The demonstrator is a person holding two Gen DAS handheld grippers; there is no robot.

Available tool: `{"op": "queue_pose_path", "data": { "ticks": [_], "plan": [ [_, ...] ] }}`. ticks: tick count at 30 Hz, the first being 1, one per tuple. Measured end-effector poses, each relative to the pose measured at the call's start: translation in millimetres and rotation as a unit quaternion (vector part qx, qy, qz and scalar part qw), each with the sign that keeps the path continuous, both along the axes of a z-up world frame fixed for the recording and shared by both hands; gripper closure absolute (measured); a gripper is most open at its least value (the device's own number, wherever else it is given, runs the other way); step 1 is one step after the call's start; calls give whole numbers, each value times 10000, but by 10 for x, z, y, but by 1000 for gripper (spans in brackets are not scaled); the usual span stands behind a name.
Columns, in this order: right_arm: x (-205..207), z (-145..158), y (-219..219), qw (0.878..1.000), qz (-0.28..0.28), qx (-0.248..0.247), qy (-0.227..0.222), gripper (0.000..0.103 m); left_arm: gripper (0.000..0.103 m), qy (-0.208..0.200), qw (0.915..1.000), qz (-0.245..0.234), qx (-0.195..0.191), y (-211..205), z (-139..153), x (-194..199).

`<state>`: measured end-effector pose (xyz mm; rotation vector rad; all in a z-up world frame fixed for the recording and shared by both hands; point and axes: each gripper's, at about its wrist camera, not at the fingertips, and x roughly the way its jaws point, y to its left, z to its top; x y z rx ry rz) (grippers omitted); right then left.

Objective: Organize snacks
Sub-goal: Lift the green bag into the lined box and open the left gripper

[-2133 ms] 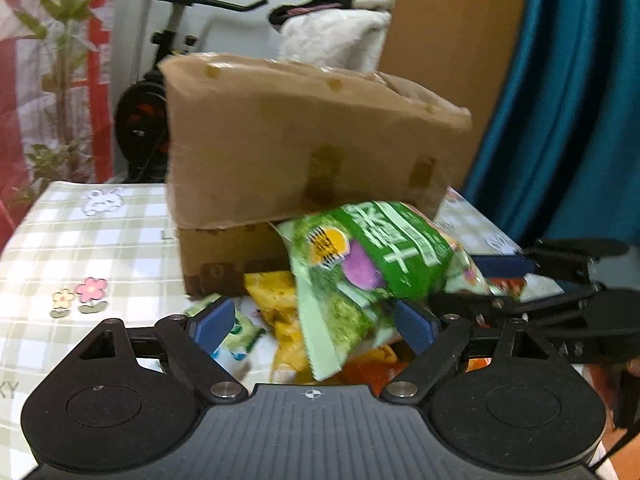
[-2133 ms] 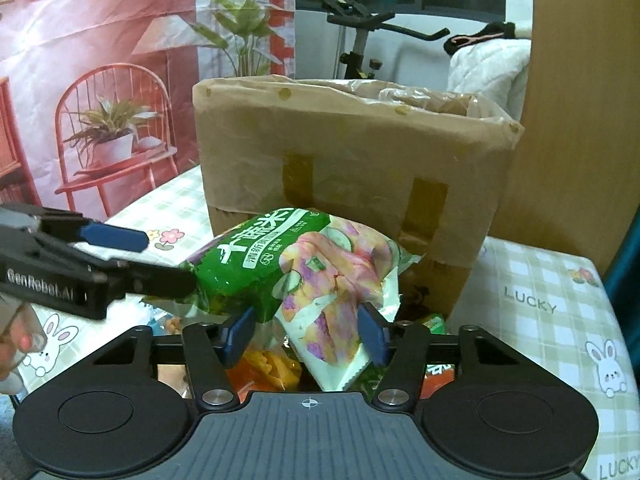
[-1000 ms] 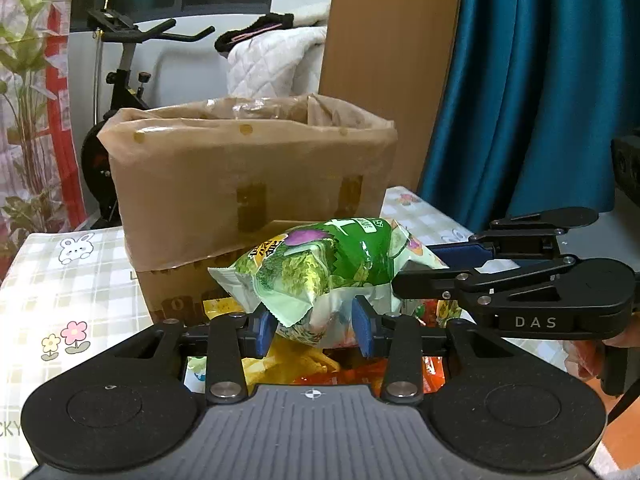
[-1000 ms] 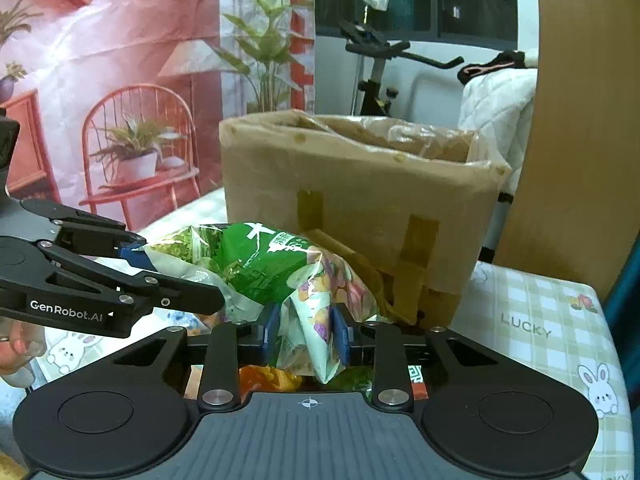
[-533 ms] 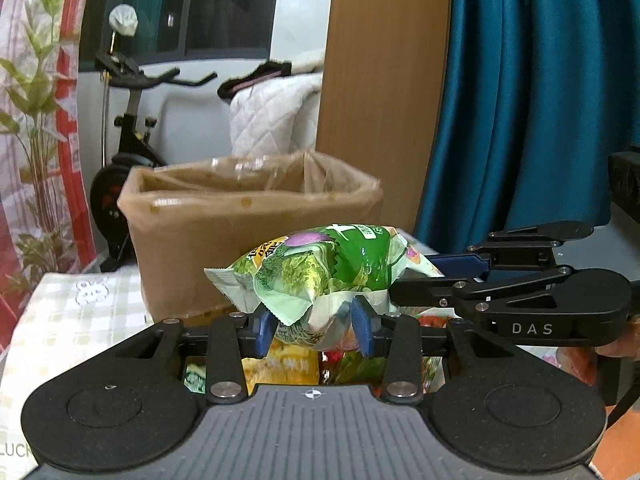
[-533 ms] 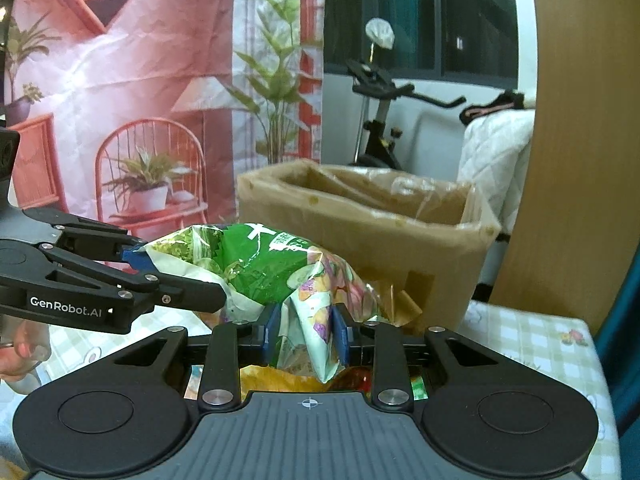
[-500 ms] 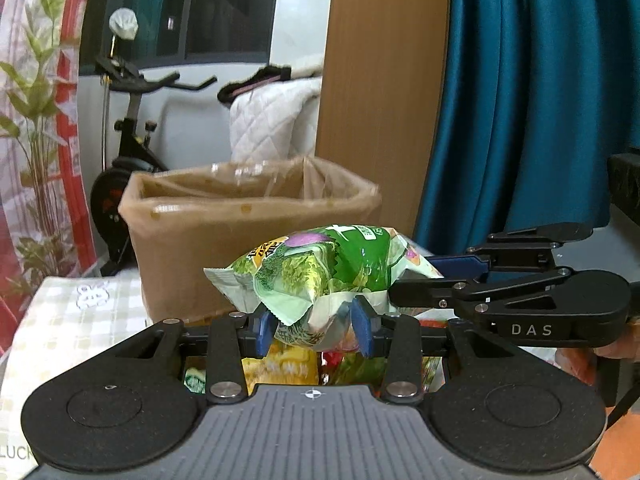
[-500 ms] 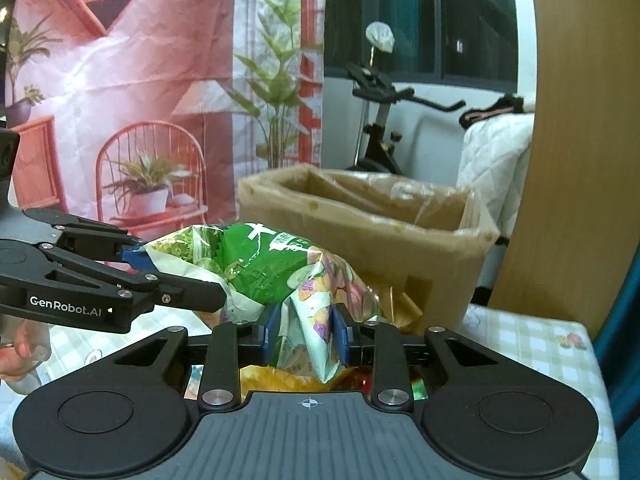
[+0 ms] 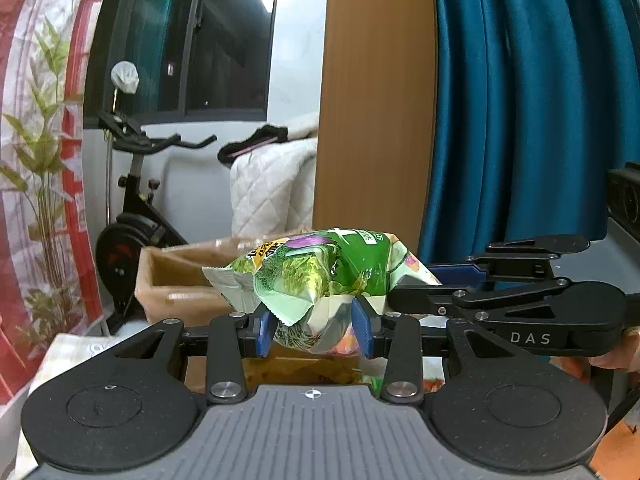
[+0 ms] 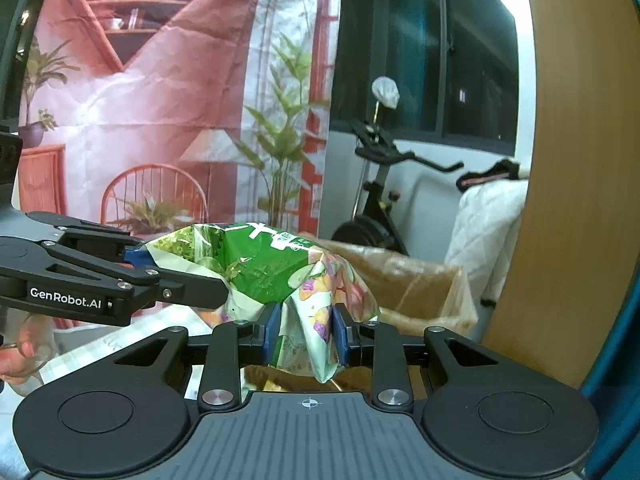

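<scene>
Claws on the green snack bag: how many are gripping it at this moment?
2. The left claw pinches one corner of the green snack bag, and the right claw pinches the opposite end, holding it in the air in front of the cardboard box.

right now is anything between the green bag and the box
Nothing visible. The green bag, pinched by the left gripper and right gripper, hangs in front of the box's open top, with only air between.
</scene>
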<state>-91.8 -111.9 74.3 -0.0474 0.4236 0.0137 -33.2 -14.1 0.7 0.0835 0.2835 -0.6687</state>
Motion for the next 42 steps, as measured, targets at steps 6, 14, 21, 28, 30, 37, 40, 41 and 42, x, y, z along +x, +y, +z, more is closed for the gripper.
{"op": "queue_pose_path", "data": {
  "ticks": [6, 14, 21, 28, 30, 37, 40, 41, 42],
  "plan": [
    [268, 163, -115, 9994, 69, -299, -130, 77, 61, -121, 9999, 28, -62, -100, 151, 320],
    [984, 225, -390, 9977, 89, -656, -140, 77, 60, -10, 9996, 187, -214, -267, 247, 1003],
    [1567, -184, -614, 9975, 24, -680, 197, 77, 60, 492, 9982, 326, -51, -382, -17, 1547],
    [1744, -546, -626, 9972, -269, -494, 490, 53, 30, 904, 9922, 861, -28, -282, -225, 1720],
    [1655, -577, -642, 9977, -308, -388, 457, 41, 25, 885, 9912, 982, -66, -179, -213, 1673],
    [1247, -554, -800, 9972, -535, 325, 410, 37, 16, 753, 9889, 1281, 13, 73, -83, 1392],
    [1017, -551, -769, 9969, -527, 474, 339, 36, 16, 668, 9875, 1424, 139, 151, -63, 1155],
    [950, -556, -742, 9970, -500, 499, 324, 36, 16, 605, 9867, 1494, 222, 170, -65, 1067],
    [873, -574, -698, 9971, -473, 518, 299, 35, 16, 557, 9863, 1530, 275, 185, -71, 995]
  ]
}}
